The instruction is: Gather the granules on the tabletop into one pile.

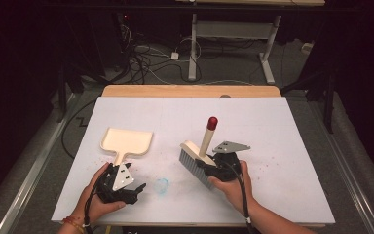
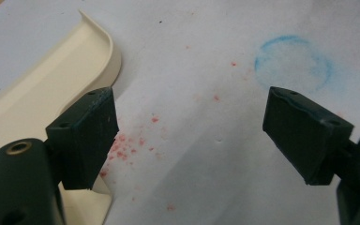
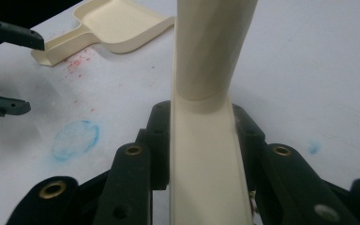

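Right gripper (image 3: 201, 140) clamped on cream plastic hand brush with grey bristles and red-tipped handle (image 1: 200, 151) — wedged between its fingers; left gripper (image 2: 192, 136) spread wide, empty, cream plastic dustpan (image 1: 126, 141) just beside its left finger

A cream brush (image 1: 197, 155) with a red-tipped handle stands tilted; a cream dustpan (image 1: 126, 141) lies flat on the white table (image 1: 272, 126).

**Cream tools on a white, stained tabletop**

A cream dustpan (image 1: 126, 141) lies on a white table (image 1: 282, 146). The brush (image 1: 197, 156) is cream with grey bristles and a red-tipped handle. Both grippers, left (image 1: 119, 183) and right (image 1: 224, 163), are black with grey plates. Pink specks (image 2: 126, 145) and a blue ring stain (image 1: 161, 185) mark the white surface.
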The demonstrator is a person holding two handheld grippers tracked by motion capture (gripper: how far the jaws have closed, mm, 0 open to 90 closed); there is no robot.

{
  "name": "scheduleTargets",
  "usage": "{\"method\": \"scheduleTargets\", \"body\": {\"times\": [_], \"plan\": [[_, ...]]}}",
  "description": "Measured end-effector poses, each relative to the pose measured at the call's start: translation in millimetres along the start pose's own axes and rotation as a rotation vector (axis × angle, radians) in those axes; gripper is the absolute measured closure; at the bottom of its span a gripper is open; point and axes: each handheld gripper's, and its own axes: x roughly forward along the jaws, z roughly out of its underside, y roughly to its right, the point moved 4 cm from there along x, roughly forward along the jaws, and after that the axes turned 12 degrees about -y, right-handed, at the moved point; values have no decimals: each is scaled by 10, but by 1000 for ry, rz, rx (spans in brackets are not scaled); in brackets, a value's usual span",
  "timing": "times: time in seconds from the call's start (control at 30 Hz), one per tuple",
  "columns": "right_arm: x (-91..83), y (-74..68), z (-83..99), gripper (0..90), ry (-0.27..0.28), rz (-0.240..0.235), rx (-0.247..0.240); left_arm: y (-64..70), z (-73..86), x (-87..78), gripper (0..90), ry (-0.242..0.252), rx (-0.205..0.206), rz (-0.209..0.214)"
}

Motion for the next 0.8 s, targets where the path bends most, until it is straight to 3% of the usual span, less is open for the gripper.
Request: {"method": "scheduleTargets", "body": {"times": [0.23,0.4,0.57,0.67,0.8], "plan": [[-130,29,28,674,11,5,-30,14,-17,9,177,-2,8,1],[-333,30,-8,674,57,13,-134,2,-2,3,177,-1,3,0],[-602,123,13,674,88,-31,-237,3,6,-9,177,-4,9,-5],[-744,208,80,675,104,9,-313,10,1,-8,177,-4,11,-6],[-842,383,190,674,91,92,-293,14,-9,3,177,-7,15,-4]]}}
